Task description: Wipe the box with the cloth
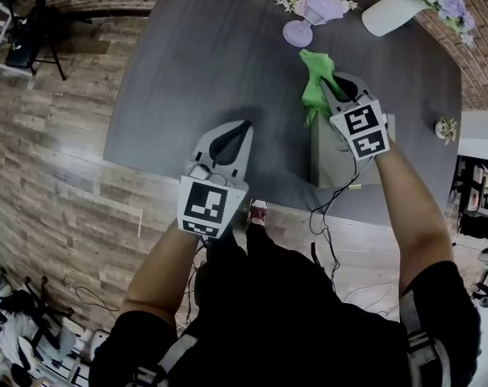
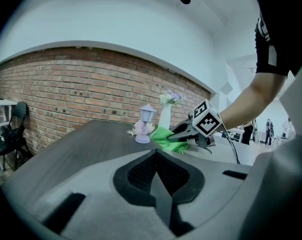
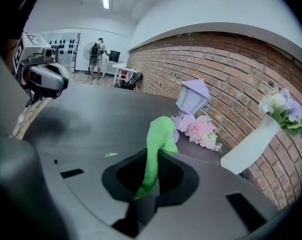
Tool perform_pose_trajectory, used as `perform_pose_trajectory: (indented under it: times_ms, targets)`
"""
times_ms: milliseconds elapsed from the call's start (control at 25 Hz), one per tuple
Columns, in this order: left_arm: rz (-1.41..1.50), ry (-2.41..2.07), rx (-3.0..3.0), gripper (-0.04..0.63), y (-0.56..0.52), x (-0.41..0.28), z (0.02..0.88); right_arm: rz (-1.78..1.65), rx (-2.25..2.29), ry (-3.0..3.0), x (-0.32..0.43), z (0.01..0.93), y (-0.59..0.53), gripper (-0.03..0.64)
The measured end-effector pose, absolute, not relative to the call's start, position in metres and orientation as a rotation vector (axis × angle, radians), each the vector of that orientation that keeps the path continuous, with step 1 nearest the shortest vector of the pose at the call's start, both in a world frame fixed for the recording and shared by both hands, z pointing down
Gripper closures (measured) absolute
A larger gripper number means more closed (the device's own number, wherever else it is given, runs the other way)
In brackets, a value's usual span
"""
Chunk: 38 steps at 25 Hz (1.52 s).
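Observation:
My right gripper point(image 1: 327, 85) is shut on a bright green cloth point(image 1: 314, 75), which hangs in a bunch over the far end of a grey-beige box point(image 1: 331, 166) on the dark table point(image 1: 203, 63). In the right gripper view the cloth point(image 3: 158, 133) runs up out of the pinched jaws of that gripper point(image 3: 157, 156). My left gripper point(image 1: 244, 125) hovers over the table to the left of the box, shut with nothing in it. In the left gripper view its tips point(image 2: 156, 152) meet, and the right gripper point(image 2: 183, 134) with the cloth point(image 2: 162, 134) shows ahead.
A lilac lantern ornament point(image 1: 307, 13) with small pink flowers stands just beyond the cloth. A white vase point(image 1: 393, 11) with pale flowers lies at the far right. A cable point(image 1: 323, 216) trails off the table's near edge. Wood floor and a black chair point(image 1: 30, 18) lie to the left.

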State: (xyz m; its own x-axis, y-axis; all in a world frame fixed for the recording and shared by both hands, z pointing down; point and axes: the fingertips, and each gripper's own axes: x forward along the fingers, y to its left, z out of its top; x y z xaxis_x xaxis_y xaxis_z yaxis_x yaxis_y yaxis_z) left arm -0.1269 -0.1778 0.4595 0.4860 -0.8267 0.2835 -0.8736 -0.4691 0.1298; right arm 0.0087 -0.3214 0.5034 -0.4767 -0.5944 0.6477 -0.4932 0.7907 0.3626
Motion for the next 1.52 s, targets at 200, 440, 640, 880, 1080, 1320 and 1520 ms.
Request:
perform_pose_trajectory:
  times_ms: [200, 440, 640, 880, 1080, 1320, 1520]
  targets:
    - [0.292, -1.438, 2.487, 0.586, -0.18, -0.109, 0.46, -0.131, 0.838, -2.147, 0.039, 0.508, -0.332, 0.58]
    - [0.312, -1.431, 2.488, 0.586, -0.186, -0.086, 0.46, -0.118, 0.851, -2.116, 0.075, 0.511, -0.346, 0.58]
    - [0.334, -1.428, 2.491, 0.586, -0.191, -0.07, 0.46, -0.089, 0.86, -2.092, 0.107, 0.515, -0.353, 0.58]
    - [0.351, -1.414, 2.509, 0.586, -0.198, -0.045, 0.457, -0.072, 0.891, -2.072, 0.145, 0.515, -0.36, 0.58]
    - [0.384, -1.391, 2.528, 0.586, -0.201, -0.023, 0.454, -0.039, 0.945, -2.077, 0.176, 0.513, -0.366, 0.58]
    - [0.419, -1.369, 2.544, 0.586, -0.203, 0.0, 0.456, 0.004, 1.008, -2.072, 0.214, 0.516, -0.366, 0.58]
    - [0.437, -1.351, 2.556, 0.586, -0.202, 0.014, 0.457, 0.016, 1.064, -2.07, 0.236, 0.513, -0.367, 0.58]
